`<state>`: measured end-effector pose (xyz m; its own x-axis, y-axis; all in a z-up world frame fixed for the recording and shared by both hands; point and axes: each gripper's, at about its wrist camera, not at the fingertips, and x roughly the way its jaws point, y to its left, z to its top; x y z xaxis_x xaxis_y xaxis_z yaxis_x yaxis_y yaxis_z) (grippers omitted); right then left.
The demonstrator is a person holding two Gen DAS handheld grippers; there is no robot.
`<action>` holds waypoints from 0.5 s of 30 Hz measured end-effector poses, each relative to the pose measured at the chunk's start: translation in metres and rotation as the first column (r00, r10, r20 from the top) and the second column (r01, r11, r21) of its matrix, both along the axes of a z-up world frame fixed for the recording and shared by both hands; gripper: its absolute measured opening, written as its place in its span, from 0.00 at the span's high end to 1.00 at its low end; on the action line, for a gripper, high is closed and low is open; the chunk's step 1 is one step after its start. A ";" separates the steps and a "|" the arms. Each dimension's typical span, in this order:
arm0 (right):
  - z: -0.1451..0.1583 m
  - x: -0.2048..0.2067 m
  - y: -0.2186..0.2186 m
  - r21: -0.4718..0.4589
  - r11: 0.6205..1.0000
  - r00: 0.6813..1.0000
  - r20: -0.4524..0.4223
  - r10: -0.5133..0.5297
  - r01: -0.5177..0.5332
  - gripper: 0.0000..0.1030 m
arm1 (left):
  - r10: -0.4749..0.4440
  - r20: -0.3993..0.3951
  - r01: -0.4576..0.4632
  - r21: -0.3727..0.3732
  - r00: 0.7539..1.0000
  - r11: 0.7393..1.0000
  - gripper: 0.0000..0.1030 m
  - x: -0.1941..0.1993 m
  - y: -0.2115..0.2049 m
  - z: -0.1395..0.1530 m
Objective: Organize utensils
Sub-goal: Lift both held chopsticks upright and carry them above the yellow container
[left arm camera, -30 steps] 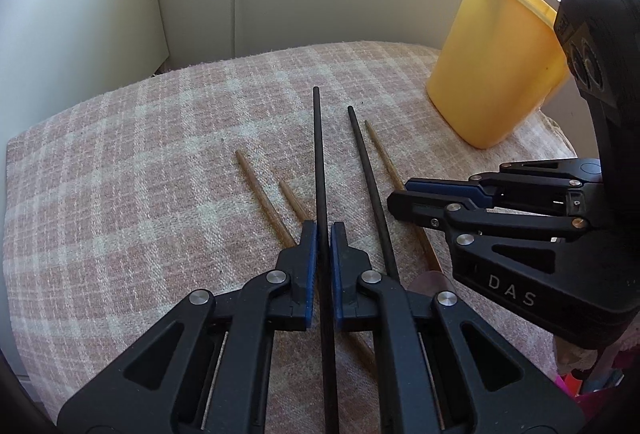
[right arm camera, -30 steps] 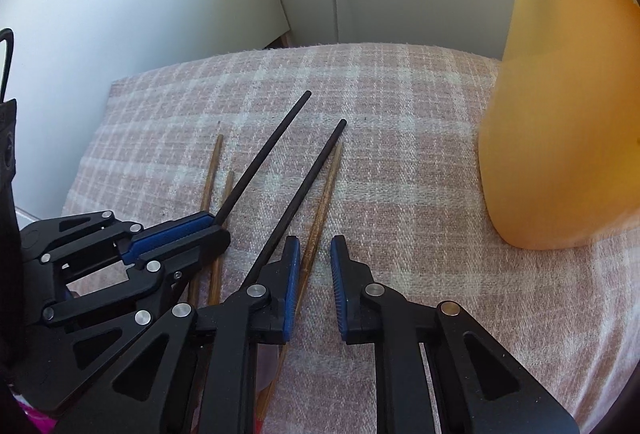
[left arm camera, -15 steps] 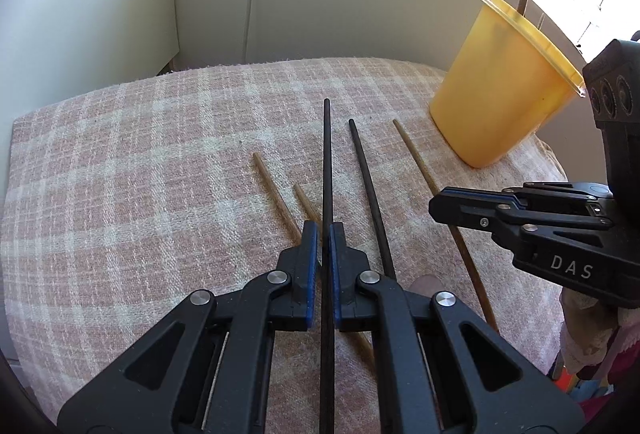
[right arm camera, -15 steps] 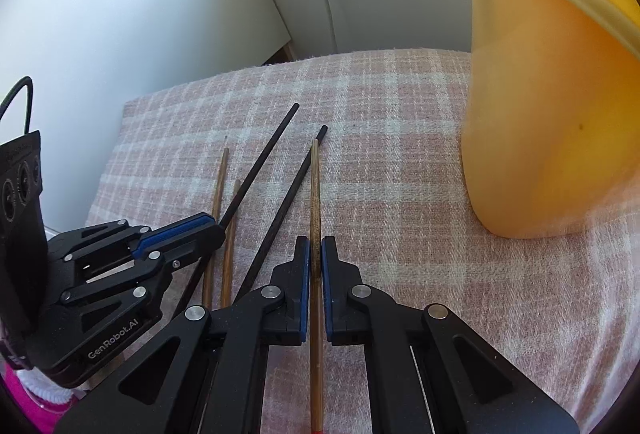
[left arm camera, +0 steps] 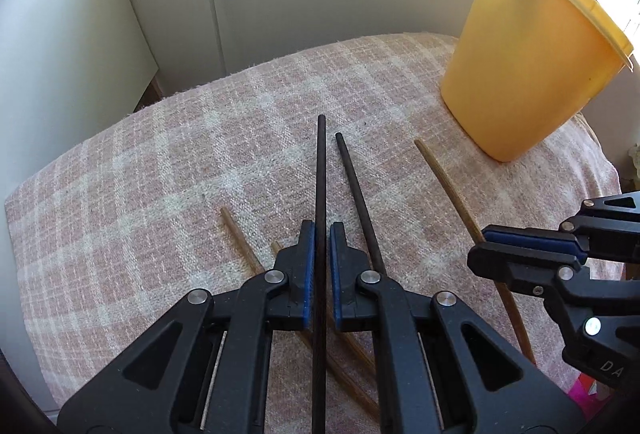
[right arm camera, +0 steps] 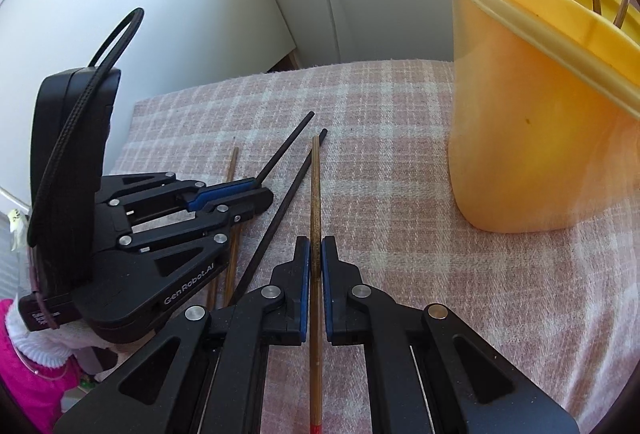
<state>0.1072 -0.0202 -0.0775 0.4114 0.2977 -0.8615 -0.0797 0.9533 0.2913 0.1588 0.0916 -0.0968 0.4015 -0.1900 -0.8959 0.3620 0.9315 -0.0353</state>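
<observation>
On checked cloth (left arm camera: 160, 162) | left gripper (left arm camera: 322, 246) clamps black chopstick (left arm camera: 320, 170); right gripper (right arm camera: 315, 258) clamps brown chopstick (right arm camera: 315, 186) | step: pickup done | next: likely carry both into yellow cup (right arm camera: 532, 138)

Your cloth (left arm camera: 168, 170) is a coarse woven plaid, matt and nubbly. The tub (left arm camera: 524, 66) is smooth yellow plastic, slightly translucent, soft sheen. Your black stick (left arm camera: 320, 186) looks matt, finely textured. Your brown stick (right arm camera: 315, 194) is grainy wood, light gloss. Both grippers (left arm camera: 320, 246) (right arm camera: 315, 254) are matt black plastic, blue ribbed pads (left arm camera: 307, 266), bright metal pins.
</observation>
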 end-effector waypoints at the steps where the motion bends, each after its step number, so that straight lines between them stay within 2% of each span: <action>1: 0.000 -0.001 -0.001 0.000 1.000 1.000 0.000 -0.001 0.001 0.96 | 0.010 0.002 -0.010 -0.013 1.000 1.000 0.95 0.001 0.002 0.002; 6: 0.003 -0.006 -0.008 0.009 1.000 1.000 0.013 -0.001 0.001 0.96 | 0.054 0.019 -0.052 -0.089 0.998 0.995 0.97 -0.004 0.018 0.015; 15: 0.029 -0.017 -0.022 0.035 0.999 0.997 0.075 -0.001 -0.002 0.96 | 0.106 0.094 -0.084 -0.207 0.990 0.975 0.97 -0.033 0.055 0.063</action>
